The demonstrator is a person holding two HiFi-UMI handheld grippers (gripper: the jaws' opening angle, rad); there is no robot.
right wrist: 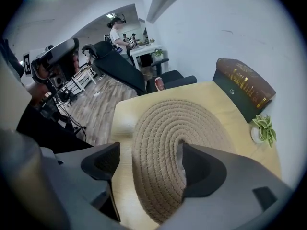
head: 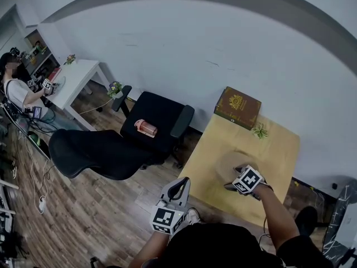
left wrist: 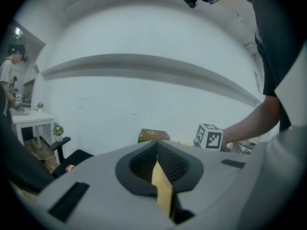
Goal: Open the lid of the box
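Round coiled-rope lid (right wrist: 158, 143): I read it as rough, matt fibre, ridged coil by coil. Table (right wrist: 225, 109) under it: pale wood, smooth, low sheen. Far box (right wrist: 244, 92): dark, leather-like cover with shiny gold print. Right gripper (right wrist: 148, 164) and left gripper (left wrist: 157, 162): matt grey plastic shells. Pads (right wrist: 103, 162): black, finely ribbed, rubber by my eye. Floor (head: 83, 205) at left: wood-look planks, slight gloss. Chair (head: 100, 149): black, matt cloth. Wall (head: 223, 49): flat white paint.

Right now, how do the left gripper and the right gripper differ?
Left gripper: jaws together; right gripper: jaws wide apart. The left gripper is nearly level, off the table over the floor; the right gripper tilts down over the woven rope lid on the table. Neither grips anything.
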